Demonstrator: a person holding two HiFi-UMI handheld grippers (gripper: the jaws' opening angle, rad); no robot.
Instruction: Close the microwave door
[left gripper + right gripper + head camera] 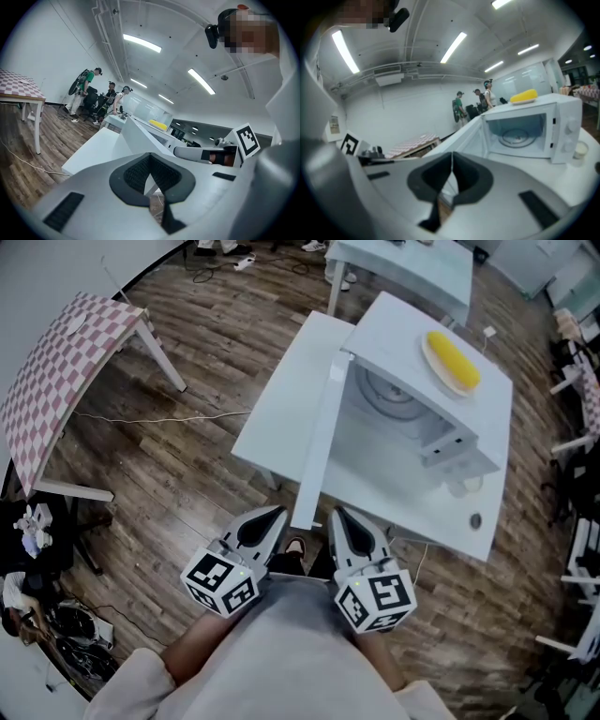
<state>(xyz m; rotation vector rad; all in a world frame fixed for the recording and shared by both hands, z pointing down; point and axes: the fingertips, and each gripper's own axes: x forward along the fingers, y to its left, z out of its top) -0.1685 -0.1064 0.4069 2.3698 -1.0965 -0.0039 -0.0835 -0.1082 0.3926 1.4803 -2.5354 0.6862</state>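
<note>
Microwave door stands open, edge near closed left gripper and right gripper.

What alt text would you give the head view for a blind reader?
A white microwave sits on a white table with its door swung open and a yellow object on top. Below, the left hand-held gripper and the right hand-held gripper, both shut, point toward it, touching nothing.
</note>
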